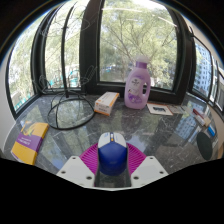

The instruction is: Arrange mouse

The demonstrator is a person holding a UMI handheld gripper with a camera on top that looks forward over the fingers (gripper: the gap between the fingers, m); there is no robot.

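Note:
A computer mouse point(112, 153) with a blue back and a white front lies lengthwise between my gripper's point(112, 160) two fingers, held above the dark glossy table point(160, 135). The magenta pads point(93, 158) press on both of its sides, so the gripper is shut on it. The mouse's rear end is hidden low between the fingers.
A purple bottle point(138, 83) stands beyond the fingers near the windows. A small tan box point(106, 101) lies left of it, next to a loop of black wire point(72, 112). A yellow and purple item point(30, 141) lies at the left; papers point(165, 107) and objects point(207, 128) at the right.

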